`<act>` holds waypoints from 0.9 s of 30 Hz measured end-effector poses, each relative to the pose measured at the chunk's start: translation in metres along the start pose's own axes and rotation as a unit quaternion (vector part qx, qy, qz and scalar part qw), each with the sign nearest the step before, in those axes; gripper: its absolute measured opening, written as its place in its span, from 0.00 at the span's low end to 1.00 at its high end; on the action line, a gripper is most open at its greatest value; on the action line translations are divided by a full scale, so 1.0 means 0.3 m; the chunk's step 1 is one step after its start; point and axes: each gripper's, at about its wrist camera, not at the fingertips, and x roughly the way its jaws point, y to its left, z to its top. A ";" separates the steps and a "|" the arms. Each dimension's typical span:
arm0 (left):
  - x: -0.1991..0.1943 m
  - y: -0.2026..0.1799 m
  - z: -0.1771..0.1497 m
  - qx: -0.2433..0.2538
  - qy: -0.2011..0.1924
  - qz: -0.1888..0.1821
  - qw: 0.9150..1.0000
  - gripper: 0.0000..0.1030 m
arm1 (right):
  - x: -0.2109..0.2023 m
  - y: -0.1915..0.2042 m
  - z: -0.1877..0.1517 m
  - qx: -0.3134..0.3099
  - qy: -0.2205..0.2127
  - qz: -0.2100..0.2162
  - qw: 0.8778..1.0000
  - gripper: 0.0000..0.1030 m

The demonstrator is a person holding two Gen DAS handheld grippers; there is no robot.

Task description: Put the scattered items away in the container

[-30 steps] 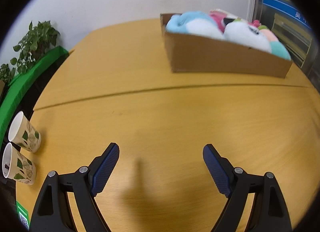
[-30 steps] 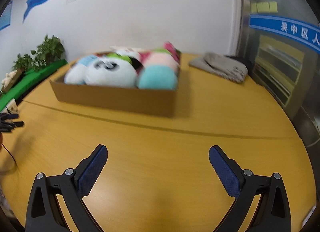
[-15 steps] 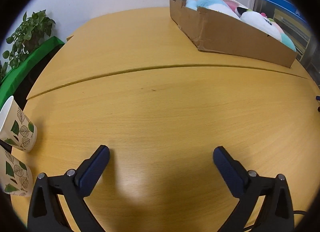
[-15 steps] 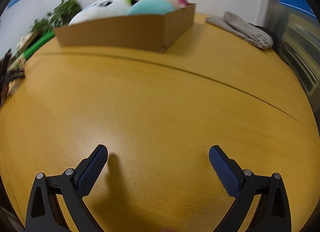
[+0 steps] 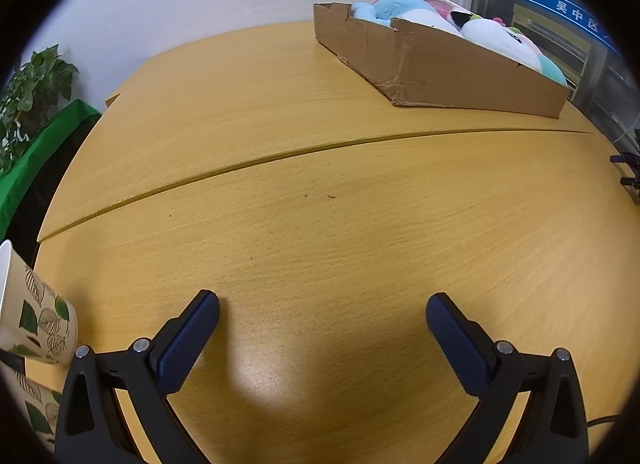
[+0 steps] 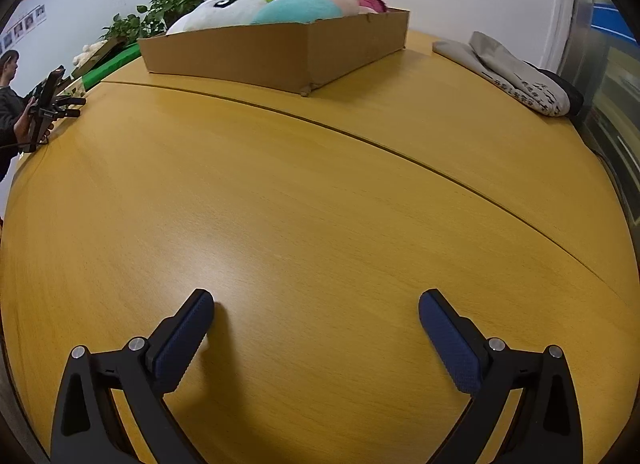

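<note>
A shallow cardboard box [image 5: 460, 71] stands at the far right of the wooden table; it also shows in the right wrist view [image 6: 280, 51] at the far centre. Several plush toys [image 5: 492, 31] fill it, among them a white one and a teal one [image 6: 296, 9]. My left gripper [image 5: 322, 308] is open and empty, low over the table's near part. My right gripper [image 6: 316, 306] is open and empty, also low over the bare wood, far from the box.
Two leaf-printed paper cups [image 5: 36, 316] stand at the left edge beside my left gripper. A folded grey cloth [image 6: 516, 75] lies at the far right. A potted plant [image 5: 28, 91] and green ledge sit beyond the left edge. A seam [image 5: 280, 159] crosses the table.
Both grippers have come down closer to the table and pulled back from the box. The views have swung, so the box now sits farther off and more sideways.
</note>
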 end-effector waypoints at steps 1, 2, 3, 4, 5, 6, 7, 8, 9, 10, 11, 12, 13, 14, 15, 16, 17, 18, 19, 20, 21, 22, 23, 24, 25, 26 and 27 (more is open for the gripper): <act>-0.002 0.003 0.004 0.002 0.001 -0.003 1.000 1.00 | -0.001 -0.011 0.001 0.004 0.000 -0.004 1.000 1.00; -0.003 0.007 0.009 0.004 0.001 -0.004 1.000 1.00 | -0.004 -0.021 -0.001 0.010 0.000 -0.008 1.000 1.00; -0.004 0.011 0.012 0.005 0.001 -0.006 1.000 1.00 | -0.004 -0.023 0.001 0.010 0.000 -0.010 1.000 1.00; -0.005 0.013 0.011 0.005 0.001 -0.006 1.000 1.00 | -0.004 -0.015 0.003 0.004 0.000 -0.005 1.000 1.00; -0.006 0.016 0.010 0.005 0.001 -0.006 1.000 1.00 | -0.004 -0.005 0.003 -0.005 0.000 0.003 1.000 1.00; -0.006 0.017 0.009 0.005 0.001 -0.007 1.000 1.00 | -0.003 0.005 0.007 -0.014 0.000 0.011 1.000 1.00; -0.007 0.017 0.008 0.005 0.001 -0.007 1.000 1.00 | 0.001 0.015 0.012 -0.024 0.000 0.017 1.000 1.00; -0.007 0.018 0.008 0.005 0.001 -0.007 1.000 1.00 | 0.005 0.024 0.018 -0.031 -0.001 0.023 0.999 1.00; -0.007 0.017 0.007 0.005 0.001 -0.007 1.000 1.00 | 0.010 0.031 0.023 -0.034 -0.001 0.025 0.999 1.00; -0.006 0.017 0.007 0.004 0.001 -0.007 1.000 1.00 | 0.014 0.034 0.028 -0.035 -0.001 0.025 0.999 1.00; -0.005 0.017 0.009 0.004 0.000 -0.007 1.000 1.00 | 0.017 0.035 0.032 -0.035 -0.001 0.024 0.999 1.00; -0.004 0.018 0.011 0.004 0.000 -0.007 1.000 1.00 | 0.018 0.036 0.034 -0.035 -0.001 0.023 0.999 1.00; -0.003 0.019 0.013 0.003 0.000 -0.006 1.000 1.00 | 0.018 0.037 0.034 -0.035 -0.001 0.023 0.999 1.00; -0.002 0.018 0.013 0.003 0.000 -0.006 1.000 1.00 | 0.018 0.038 0.034 -0.035 -0.001 0.023 0.999 1.00; -0.003 0.018 0.013 0.003 0.000 -0.006 1.000 1.00 | 0.018 0.039 0.035 -0.035 -0.001 0.023 0.999 1.00; -0.004 0.018 0.014 0.004 0.000 -0.006 1.000 1.00 | 0.018 0.040 0.035 -0.035 -0.001 0.023 0.999 1.00; -0.004 0.018 0.014 0.004 0.000 -0.006 1.000 1.00 | 0.019 0.040 0.036 -0.035 -0.001 0.023 0.999 1.00; -0.003 0.017 0.014 0.004 -0.001 -0.006 1.000 1.00 | 0.019 0.040 0.037 -0.035 -0.001 0.022 0.999 1.00; -0.004 0.017 0.014 0.004 -0.001 -0.006 1.000 1.00 | 0.019 0.040 0.038 -0.035 -0.001 0.022 0.999 1.00; -0.004 0.017 0.014 0.004 -0.001 -0.006 1.000 1.00 | 0.020 0.041 0.037 -0.034 -0.001 0.023 0.999 1.00; -0.004 0.018 0.014 0.004 -0.001 -0.006 1.000 1.00 | 0.021 0.041 0.036 -0.034 -0.001 0.023 0.999 1.00; -0.005 0.018 0.014 0.004 -0.001 -0.005 1.000 1.00 | 0.022 0.039 0.036 -0.034 -0.001 0.023 0.999 1.00; -0.005 0.017 0.014 0.004 -0.001 -0.005 1.000 1.00 | 0.023 0.038 0.036 -0.034 -0.001 0.023 0.999 1.00; -0.004 0.017 0.014 0.004 -0.001 -0.005 1.000 1.00 | 0.023 0.038 0.037 -0.034 -0.001 0.023 0.999 1.00; -0.004 0.017 0.014 0.004 -0.001 -0.005 1.000 1.00 | 0.023 0.038 0.038 -0.034 -0.001 0.023 0.999 1.00; -0.004 0.017 0.014 0.004 -0.001 -0.005 1.000 1.00 | 0.023 0.038 0.038 -0.034 -0.001 0.023 0.999 1.00; -0.004 0.017 0.015 0.004 -0.001 -0.005 1.000 1.00 | 0.023 0.038 0.038 -0.034 -0.001 0.023 0.999 1.00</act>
